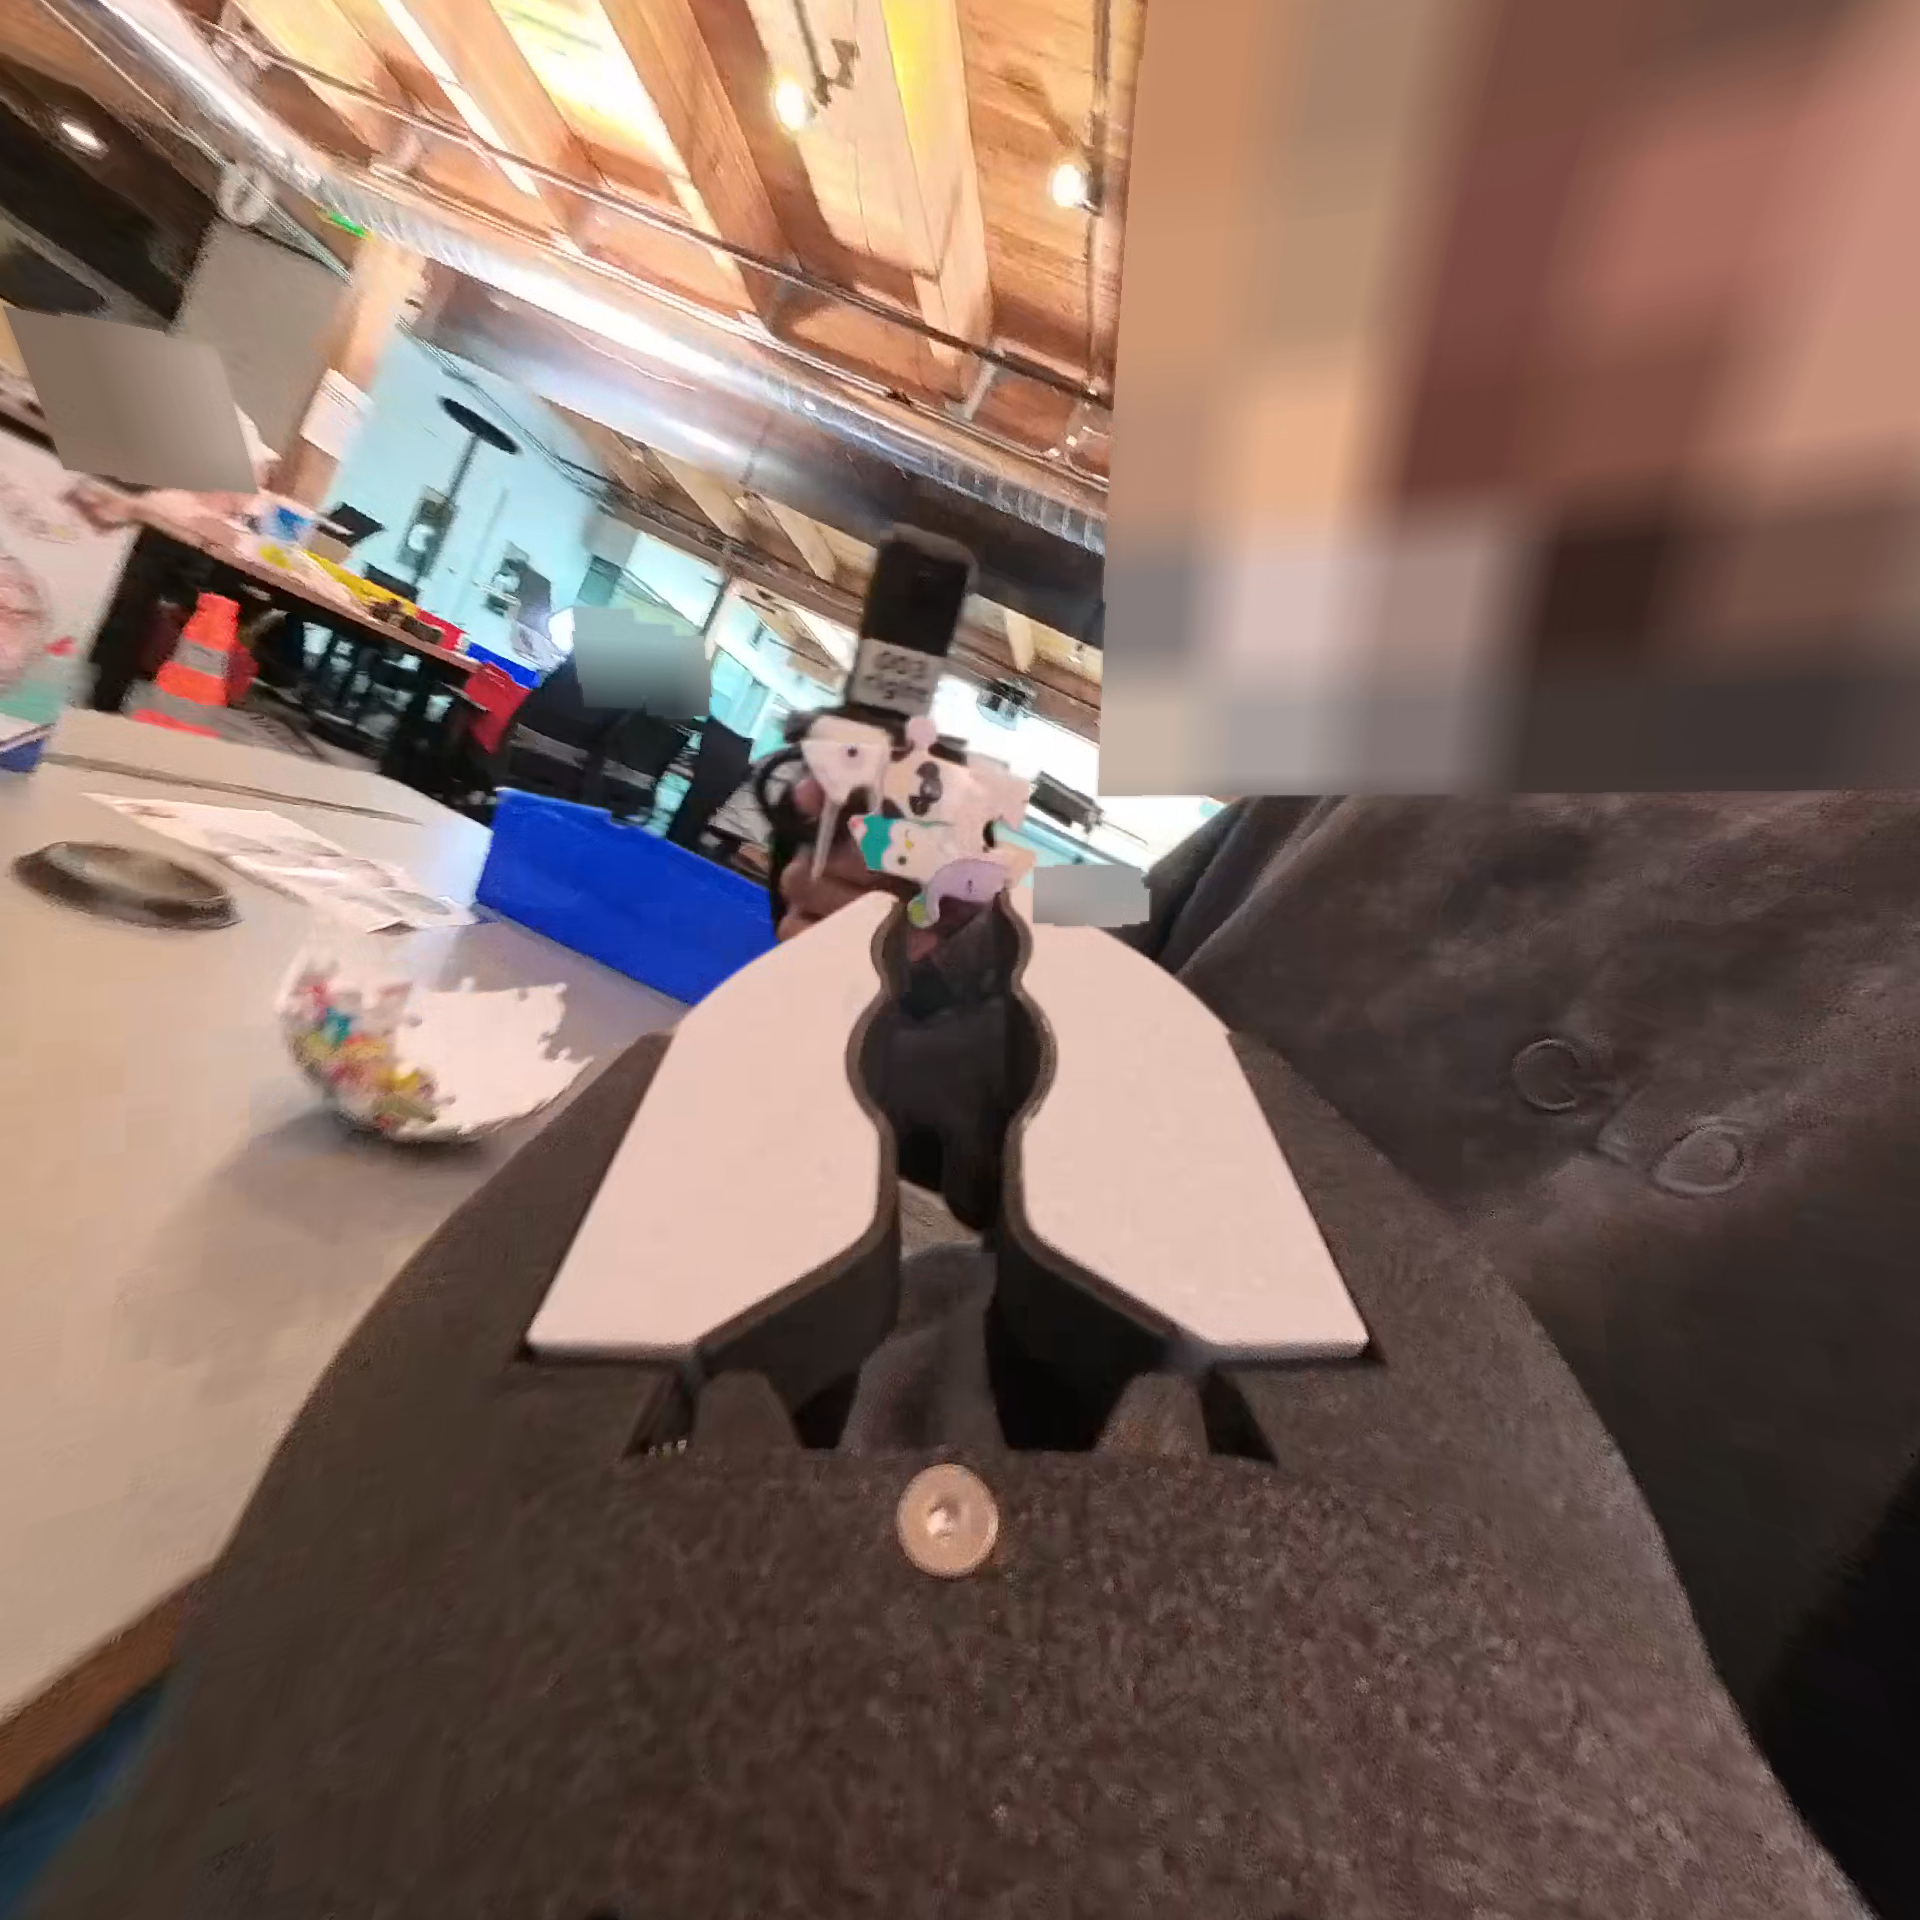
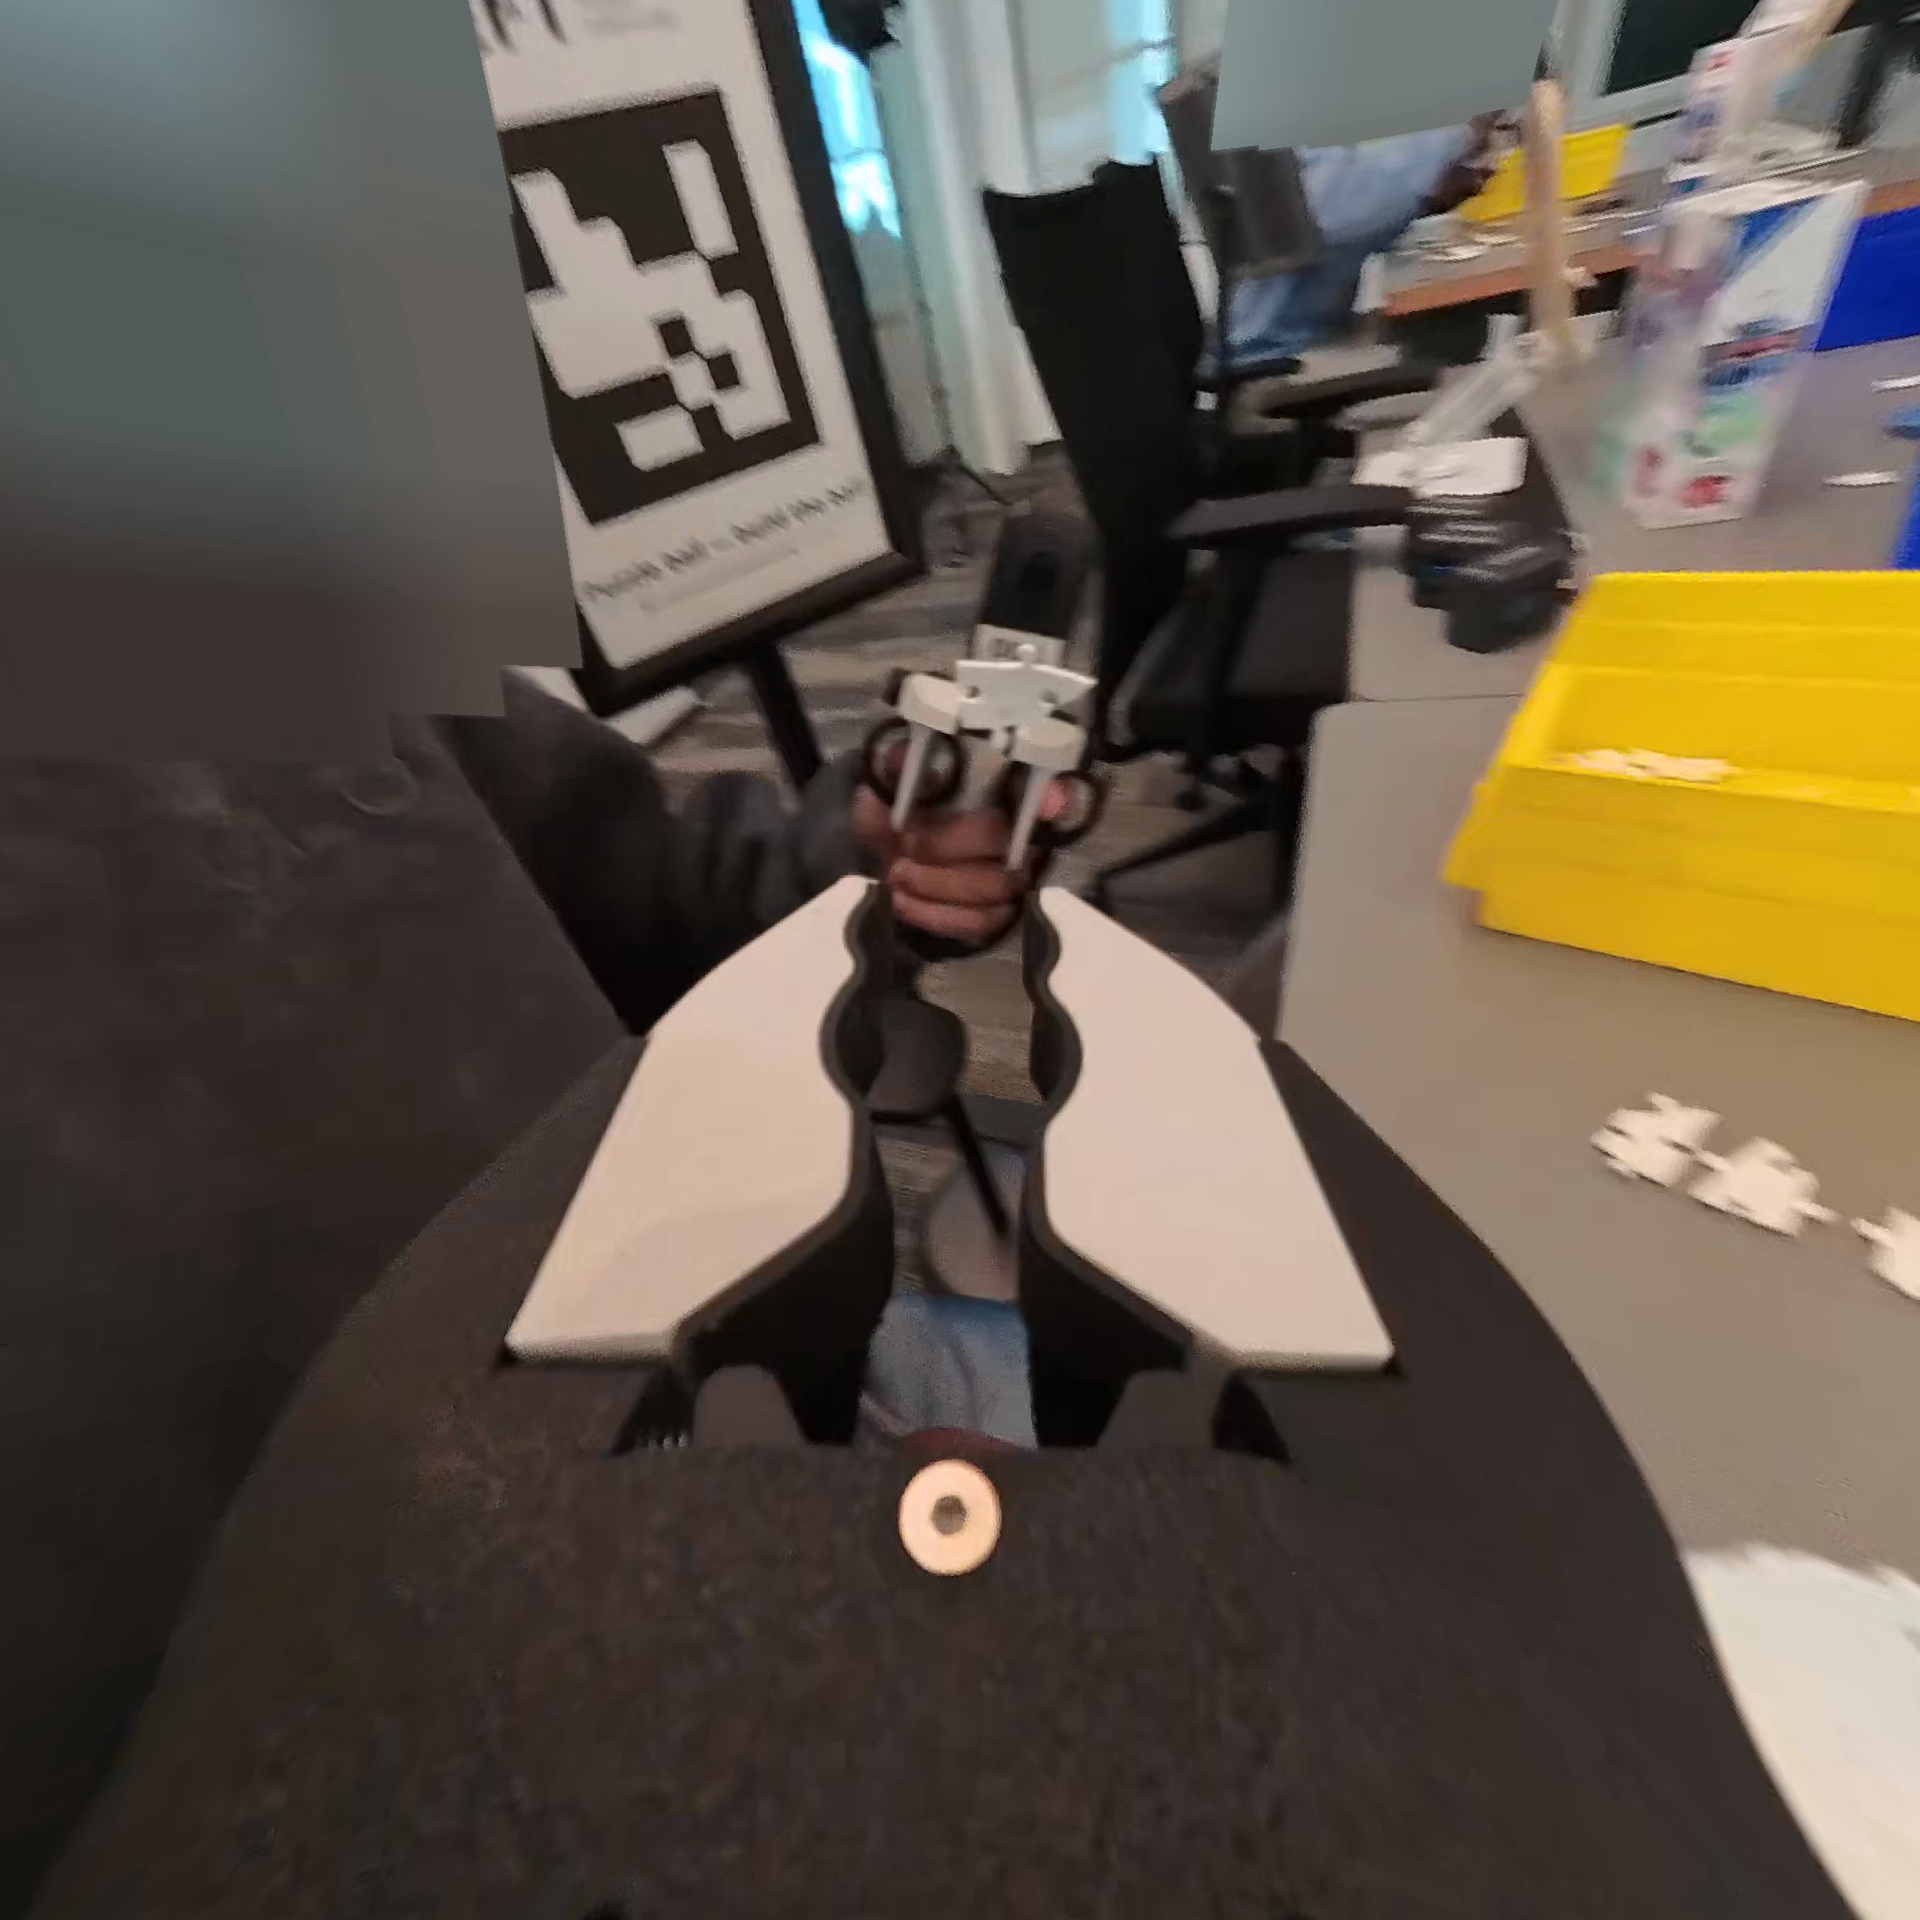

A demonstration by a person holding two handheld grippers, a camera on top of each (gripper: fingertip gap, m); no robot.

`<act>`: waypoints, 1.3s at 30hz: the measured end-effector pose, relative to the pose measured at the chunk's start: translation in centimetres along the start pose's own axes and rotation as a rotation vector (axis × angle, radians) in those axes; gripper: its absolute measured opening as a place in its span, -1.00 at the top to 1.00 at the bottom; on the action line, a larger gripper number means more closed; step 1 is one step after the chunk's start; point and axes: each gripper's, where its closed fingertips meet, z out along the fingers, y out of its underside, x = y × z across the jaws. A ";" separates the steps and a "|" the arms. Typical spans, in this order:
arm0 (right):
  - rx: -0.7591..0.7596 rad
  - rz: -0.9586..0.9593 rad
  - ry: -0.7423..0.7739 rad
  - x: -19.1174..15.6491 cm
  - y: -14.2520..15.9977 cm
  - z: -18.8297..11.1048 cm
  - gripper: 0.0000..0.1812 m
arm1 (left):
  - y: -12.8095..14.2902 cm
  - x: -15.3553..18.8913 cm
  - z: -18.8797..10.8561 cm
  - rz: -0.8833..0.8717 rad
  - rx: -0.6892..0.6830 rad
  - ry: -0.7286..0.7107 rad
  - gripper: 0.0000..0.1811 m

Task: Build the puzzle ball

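Observation:
A half-built puzzle ball (image 1: 416, 1060), colourful outside and white inside, lies on the grey table (image 1: 156, 1195) to my left. My left gripper (image 1: 951, 914) is raised off the table and shut on the lower edge of a few joined puzzle pieces (image 1: 935, 821), printed side towards its camera. The right wrist view shows their white backs (image 2: 997, 696) on the left gripper (image 2: 966, 810), held by a hand. My right gripper (image 2: 951, 904) faces it with jaws apart and nothing between them; it also shows in the left wrist view (image 1: 904, 665). Loose white pieces (image 2: 1745, 1174) lie on the table.
A yellow bin (image 2: 1714, 831) with more pieces stands at the back right of the table. A blue bin (image 1: 613, 894), a paper sheet (image 1: 281, 862) and a black disc (image 1: 125, 883) sit at the left. A marker board (image 2: 665, 312) and office chairs (image 2: 1195, 468) stand behind.

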 end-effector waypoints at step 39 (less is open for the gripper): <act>-0.493 0.180 0.343 17.6 8.4 -17.6 0.98 | 11.2 -20.5 9.1 -0.081 -0.633 -0.764 0.38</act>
